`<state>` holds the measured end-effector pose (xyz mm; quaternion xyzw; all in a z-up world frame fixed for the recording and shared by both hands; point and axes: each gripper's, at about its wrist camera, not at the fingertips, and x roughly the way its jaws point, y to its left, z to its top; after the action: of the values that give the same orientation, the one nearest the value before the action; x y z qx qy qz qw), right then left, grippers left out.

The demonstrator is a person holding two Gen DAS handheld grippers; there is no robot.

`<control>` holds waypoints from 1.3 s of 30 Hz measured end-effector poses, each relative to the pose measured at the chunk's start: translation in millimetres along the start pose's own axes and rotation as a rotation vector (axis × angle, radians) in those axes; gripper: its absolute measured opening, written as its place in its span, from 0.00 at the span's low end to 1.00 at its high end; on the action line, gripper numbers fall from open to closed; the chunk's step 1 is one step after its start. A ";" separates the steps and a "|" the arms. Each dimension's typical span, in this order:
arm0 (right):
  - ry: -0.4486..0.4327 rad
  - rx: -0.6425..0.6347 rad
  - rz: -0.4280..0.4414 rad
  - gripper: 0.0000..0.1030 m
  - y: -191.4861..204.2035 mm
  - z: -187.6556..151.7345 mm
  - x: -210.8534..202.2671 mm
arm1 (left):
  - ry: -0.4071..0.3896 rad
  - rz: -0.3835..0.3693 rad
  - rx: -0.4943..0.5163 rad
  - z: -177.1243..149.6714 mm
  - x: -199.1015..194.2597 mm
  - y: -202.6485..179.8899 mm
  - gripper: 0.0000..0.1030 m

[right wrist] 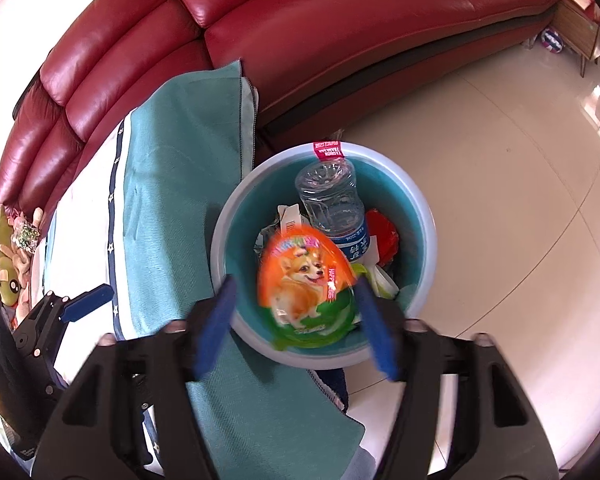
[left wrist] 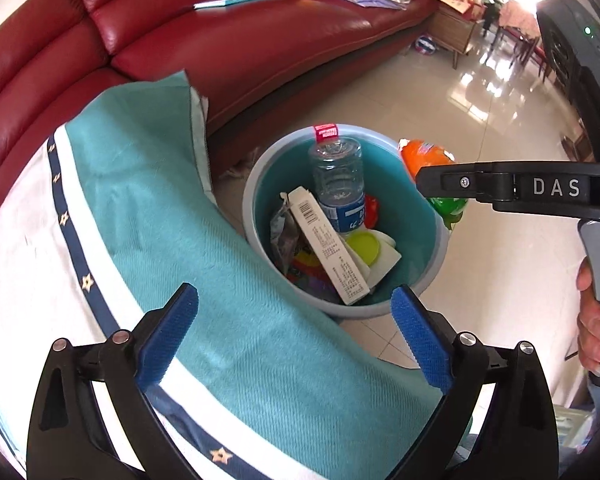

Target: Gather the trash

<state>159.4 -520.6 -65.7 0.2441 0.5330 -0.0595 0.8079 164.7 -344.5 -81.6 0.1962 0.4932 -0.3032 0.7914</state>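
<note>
Bin (right wrist: 428, 216) already half full: bottle (right wrist: 328, 196), box (left wrist: 332, 248), wrappers. Snack bag (right wrist: 308, 284) over bin's near rim, between right claw (right wrist: 296, 332) pads, jaws spread, looks loose. Left claw (left wrist: 296, 336) spread, nothing in it. Bag drop about done lol.

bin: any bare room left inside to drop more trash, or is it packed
The bin is bare along its left inner wall and near right wall. The middle is crowded: water bottle, white carton, yellow lid. The snack bag sits above it between the right gripper's open jaws.
</note>
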 end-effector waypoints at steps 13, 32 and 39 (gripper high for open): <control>-0.015 -0.036 -0.045 0.87 20.5 -24.4 -30.2 | -0.027 -0.002 -0.107 -32.2 -39.7 28.6 0.96; -0.049 -0.188 -0.236 0.93 51.1 -102.2 -68.0 | -0.110 0.024 -0.176 -82.3 -103.2 34.6 0.96; -0.038 -0.208 -0.231 0.93 60.2 -120.1 -66.7 | -0.126 0.041 -0.195 -98.6 -115.9 36.5 0.96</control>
<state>52.6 -424.0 -24.0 0.0950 0.5456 -0.1012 0.8265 85.8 -224.1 -19.9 0.1091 0.4654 -0.2493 0.8422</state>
